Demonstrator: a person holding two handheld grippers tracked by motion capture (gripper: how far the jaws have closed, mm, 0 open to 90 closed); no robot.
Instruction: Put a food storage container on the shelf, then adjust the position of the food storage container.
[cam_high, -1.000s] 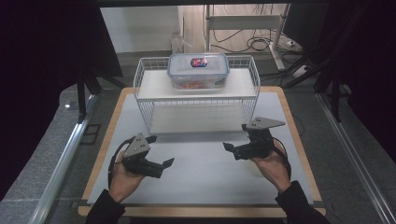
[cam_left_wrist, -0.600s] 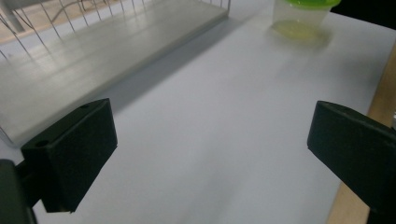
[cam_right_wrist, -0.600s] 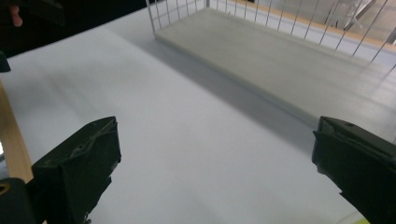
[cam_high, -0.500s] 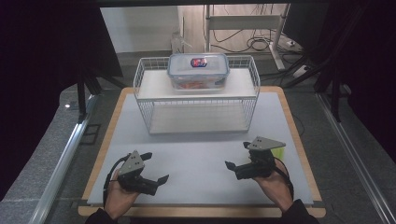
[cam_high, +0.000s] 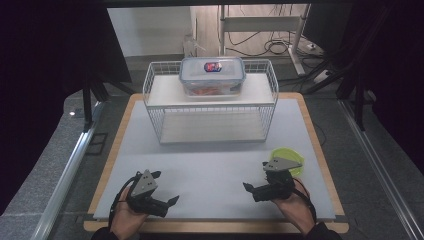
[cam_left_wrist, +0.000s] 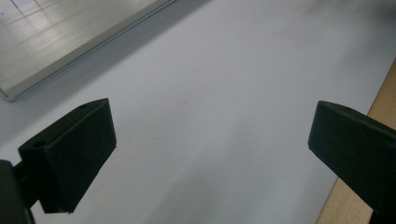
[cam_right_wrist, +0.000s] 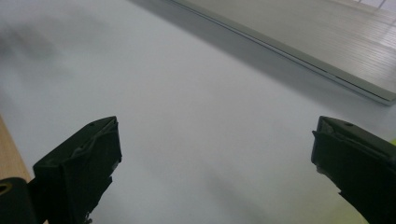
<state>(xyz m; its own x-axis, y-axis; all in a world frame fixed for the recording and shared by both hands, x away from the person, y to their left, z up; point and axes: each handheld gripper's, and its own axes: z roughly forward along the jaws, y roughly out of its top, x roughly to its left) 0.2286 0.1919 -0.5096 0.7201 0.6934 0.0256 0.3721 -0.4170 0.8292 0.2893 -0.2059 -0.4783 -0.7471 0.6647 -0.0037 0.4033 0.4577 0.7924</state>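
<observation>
Both grippers sit low over the near edge of the bench (cam_high: 210, 165), each held in a hand, and neither grips anything; the left gripper (cam_high: 170, 201) near the near-left corner has its jaws spread wide with only bare grey mat between them, as its own view confirms (cam_left_wrist: 210, 154); the right gripper (cam_high: 248, 189) near the near-right corner is likewise wide open over bare mat (cam_right_wrist: 215, 163).

The thing nearest to hand is the green plate (cam_high: 290, 159), lying flat on the mat close to the right edge of the bench, just behind and to the outer side of the right gripper, partly covered by that gripper's grey plate; a sliver of green shows at the lower right corner of the right gripper view (cam_right_wrist: 391, 142). The right gripper's jaws point inward toward the middle of the bench, away from the plate, so reaching it would likely call for turning that hand outward and back; the left gripper is well apart from it across the bench.

At the far edge stands the wire rack (cam_high: 210, 107) with a lidded container (cam_high: 212, 75) on its upper shelf, centred, long axis running left to right, about equally far from both grippers.
</observation>
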